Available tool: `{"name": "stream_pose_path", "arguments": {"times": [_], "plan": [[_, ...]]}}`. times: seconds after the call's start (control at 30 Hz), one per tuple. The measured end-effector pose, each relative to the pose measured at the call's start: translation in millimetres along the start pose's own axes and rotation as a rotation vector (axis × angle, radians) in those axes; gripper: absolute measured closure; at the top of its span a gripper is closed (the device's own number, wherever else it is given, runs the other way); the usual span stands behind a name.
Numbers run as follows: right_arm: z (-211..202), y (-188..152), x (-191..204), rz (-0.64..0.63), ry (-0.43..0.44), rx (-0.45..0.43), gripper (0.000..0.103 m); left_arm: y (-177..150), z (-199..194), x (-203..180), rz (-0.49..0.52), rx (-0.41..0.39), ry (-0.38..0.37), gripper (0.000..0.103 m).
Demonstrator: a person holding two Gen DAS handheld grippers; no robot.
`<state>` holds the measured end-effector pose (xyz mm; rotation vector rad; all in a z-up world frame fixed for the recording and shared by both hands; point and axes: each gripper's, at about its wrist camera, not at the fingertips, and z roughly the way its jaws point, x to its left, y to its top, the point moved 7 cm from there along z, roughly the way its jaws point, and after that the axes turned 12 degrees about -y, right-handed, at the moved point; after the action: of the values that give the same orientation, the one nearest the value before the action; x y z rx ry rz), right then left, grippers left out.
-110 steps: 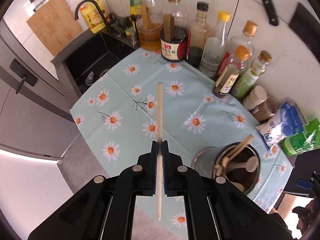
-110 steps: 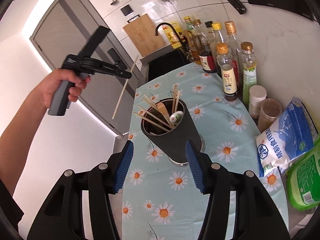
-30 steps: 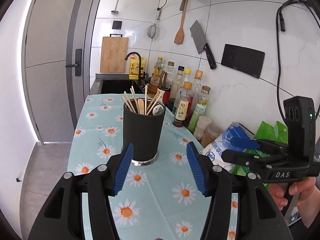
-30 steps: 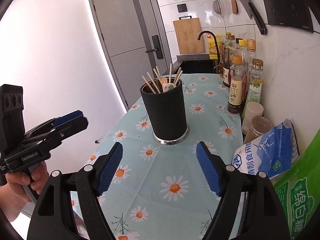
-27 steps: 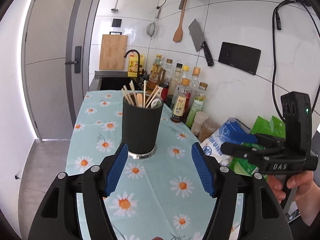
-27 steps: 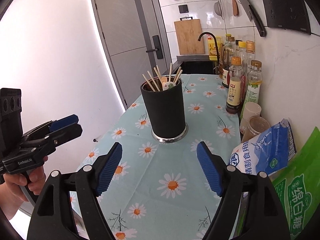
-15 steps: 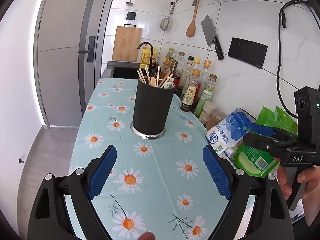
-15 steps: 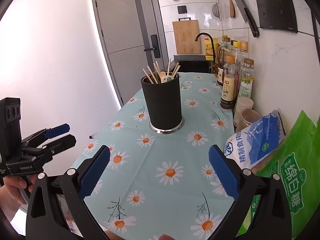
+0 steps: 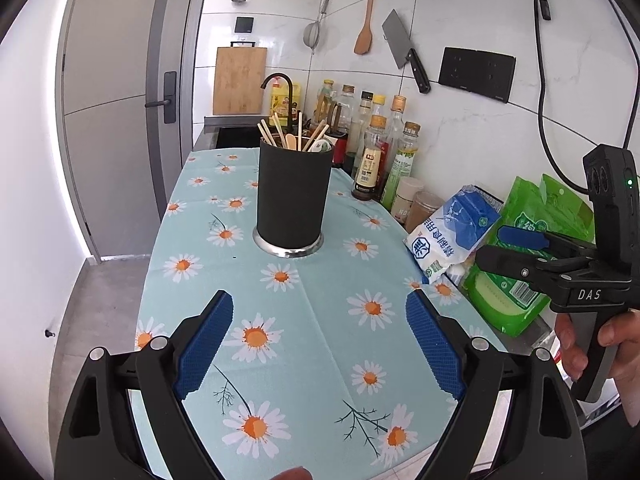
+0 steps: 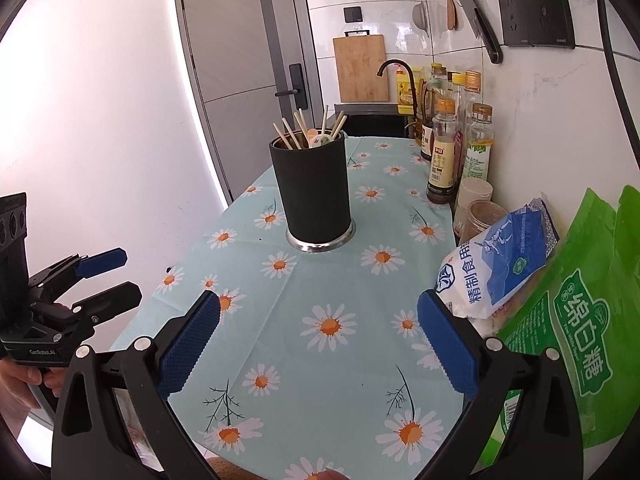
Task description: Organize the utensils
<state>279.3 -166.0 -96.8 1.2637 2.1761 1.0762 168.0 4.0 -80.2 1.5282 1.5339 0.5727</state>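
Chopsticks (image 9: 280,132) and spoons stand in black holder (image 9: 294,200), mid-cloth (image 9: 320,292). No loose utensils visible; task looks finished. Left gripper (image 9: 320,340) and right gripper (image 10: 316,336) both spread wide, empty, well short of holder.

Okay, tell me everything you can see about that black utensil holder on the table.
The black utensil holder is a tall matte cylinder with a shiny metal ring at its base. It stands upright on the daisy-print tablecloth, clear of the bottles behind it. Several wooden chopsticks and spoon ends fan out of its open top. Neither gripper touches it.
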Motion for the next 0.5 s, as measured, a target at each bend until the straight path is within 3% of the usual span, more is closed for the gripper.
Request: {"name": "stream_pose_path", "arguments": {"times": [0.5], "plan": [[0,-14,8,-0.002,0.010,0.034,0.005,-10,2,2,-0.012,0.022,-0.003,0.017]]}}
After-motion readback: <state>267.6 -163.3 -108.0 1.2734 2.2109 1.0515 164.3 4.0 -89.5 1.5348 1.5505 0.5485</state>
